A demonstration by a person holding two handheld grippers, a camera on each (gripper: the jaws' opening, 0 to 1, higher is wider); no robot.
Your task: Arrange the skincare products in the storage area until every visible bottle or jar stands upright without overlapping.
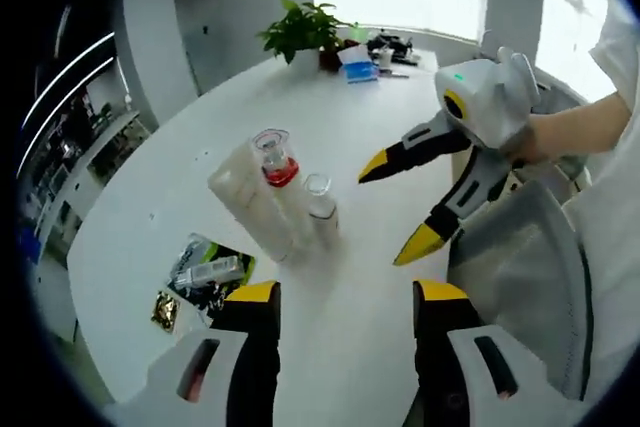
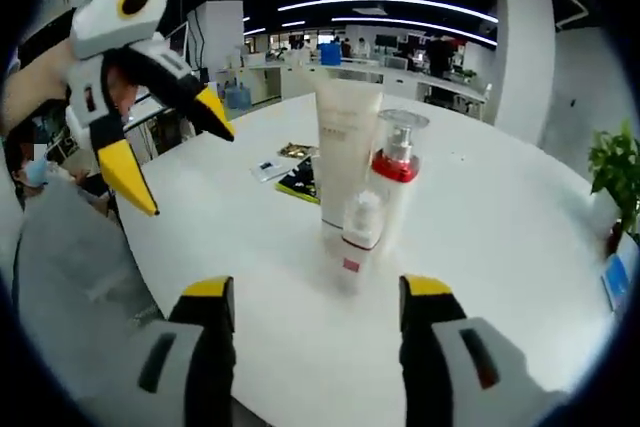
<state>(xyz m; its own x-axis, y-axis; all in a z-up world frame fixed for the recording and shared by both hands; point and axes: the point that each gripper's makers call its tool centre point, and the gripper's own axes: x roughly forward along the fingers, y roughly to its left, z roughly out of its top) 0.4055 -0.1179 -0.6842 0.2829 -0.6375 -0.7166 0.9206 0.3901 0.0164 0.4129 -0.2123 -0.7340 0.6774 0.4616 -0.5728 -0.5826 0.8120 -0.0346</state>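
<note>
Three skincare products stand close together on the white round table (image 1: 360, 137). The tall white tube (image 1: 245, 197) (image 2: 347, 137) is beside a clear pump bottle with a red collar (image 1: 279, 165) (image 2: 396, 175). A small clear bottle with a white cap (image 1: 321, 205) (image 2: 360, 222) stands next to them. My left gripper (image 1: 347, 297) (image 2: 178, 152) is open and empty, a short way back from the group. Open as well, my right gripper (image 2: 318, 292) (image 1: 395, 209) faces the small bottle from the opposite side without touching it.
Flat sachets and a dark packet (image 1: 205, 277) (image 2: 295, 177) lie on the table behind the tube. A potted plant (image 1: 305, 32) (image 2: 615, 167) and a blue-white box (image 1: 358, 65) sit at the far edge. Grey fabric (image 1: 520, 277) hangs by the near rim.
</note>
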